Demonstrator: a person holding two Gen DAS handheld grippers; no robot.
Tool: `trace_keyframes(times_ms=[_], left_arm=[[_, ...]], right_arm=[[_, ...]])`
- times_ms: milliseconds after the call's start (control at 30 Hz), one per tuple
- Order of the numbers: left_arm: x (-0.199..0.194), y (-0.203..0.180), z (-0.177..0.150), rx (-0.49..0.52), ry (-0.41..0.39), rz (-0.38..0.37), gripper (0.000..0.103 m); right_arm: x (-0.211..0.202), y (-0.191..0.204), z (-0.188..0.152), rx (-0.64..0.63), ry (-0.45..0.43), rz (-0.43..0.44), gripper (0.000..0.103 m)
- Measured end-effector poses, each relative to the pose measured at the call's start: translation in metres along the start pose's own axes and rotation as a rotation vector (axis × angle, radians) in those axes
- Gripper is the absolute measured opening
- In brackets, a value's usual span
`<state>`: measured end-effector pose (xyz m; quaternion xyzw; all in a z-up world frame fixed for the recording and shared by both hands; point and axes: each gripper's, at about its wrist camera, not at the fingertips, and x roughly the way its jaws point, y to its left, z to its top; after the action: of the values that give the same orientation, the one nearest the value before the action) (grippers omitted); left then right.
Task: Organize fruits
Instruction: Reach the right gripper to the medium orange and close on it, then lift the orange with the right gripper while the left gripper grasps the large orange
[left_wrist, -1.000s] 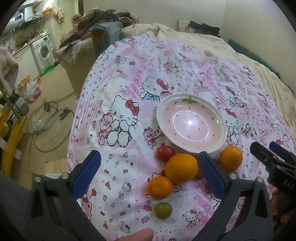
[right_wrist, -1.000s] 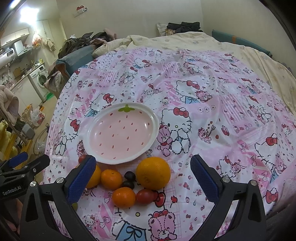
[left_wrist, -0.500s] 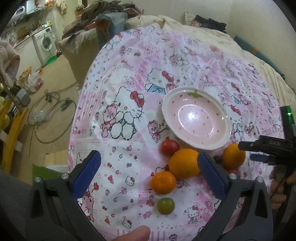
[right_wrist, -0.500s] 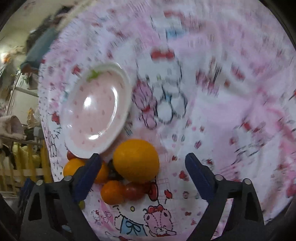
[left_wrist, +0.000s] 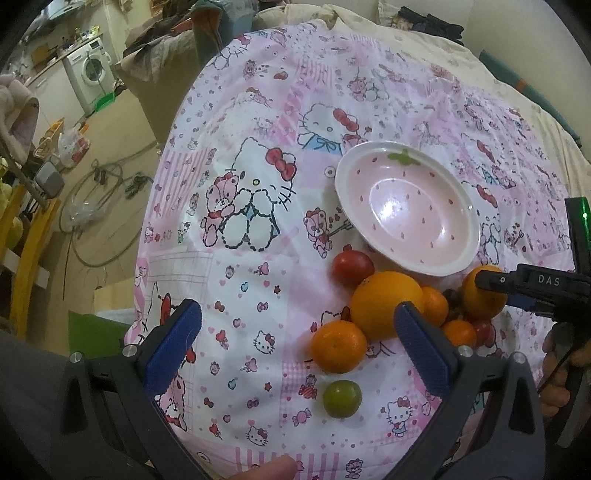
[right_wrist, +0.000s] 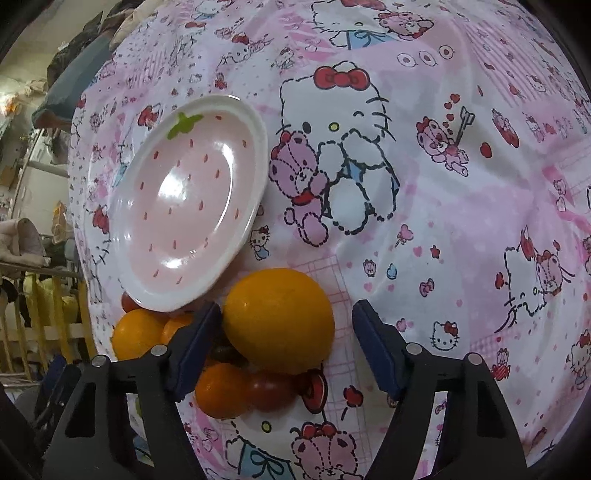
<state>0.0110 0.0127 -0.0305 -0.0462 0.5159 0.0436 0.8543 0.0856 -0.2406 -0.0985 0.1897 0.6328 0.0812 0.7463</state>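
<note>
Now the right hand-held gripper (right_wrist: 286, 343) has been closing around the big orange (right_wrist: 279, 319) — pads not yet pressing (left one idle, wide open) — so centre it, squeeze gently.

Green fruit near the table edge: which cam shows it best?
Left wrist. The small green fruit lies whole and unblocked on the tablecloth, below a mandarin. The right wrist view shows none of it clearly; the right gripper body covers that area.

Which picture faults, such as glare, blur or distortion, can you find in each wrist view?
Left wrist view: lamp glare on the pink plate, fisheye bending at the edges, dark corners. Right wrist view: two glare patches on the plate, strong barrel bulge of the tablecloth, sharp focus.
</note>
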Motion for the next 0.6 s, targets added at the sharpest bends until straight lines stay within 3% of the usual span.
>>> trace_keyframes(times_ms=[67,100,400,600], left_arm=[[0.002,-0.001,-0.001,0.007,0.008,0.004,0.103],[0.003,-0.001,-0.001,0.008,0.011,0.004,0.103],[0.013,-0.005,-0.005,0.054,0.078,0.001,0.103],[0.027,-0.026,-0.003,0.131,0.217,-0.072,0.101]], right_arm=[[0.001,0.001,0.0,-0.01,0.001,-0.001,0.073],[0.002,0.002,0.0,-0.019,0.004,0.015,0.063],[-0.005,-0.002,-0.001,-0.007,-0.002,0.075,0.059],[-0.038,-0.006,-0.005,0.003,-0.097,0.118,0.059]])
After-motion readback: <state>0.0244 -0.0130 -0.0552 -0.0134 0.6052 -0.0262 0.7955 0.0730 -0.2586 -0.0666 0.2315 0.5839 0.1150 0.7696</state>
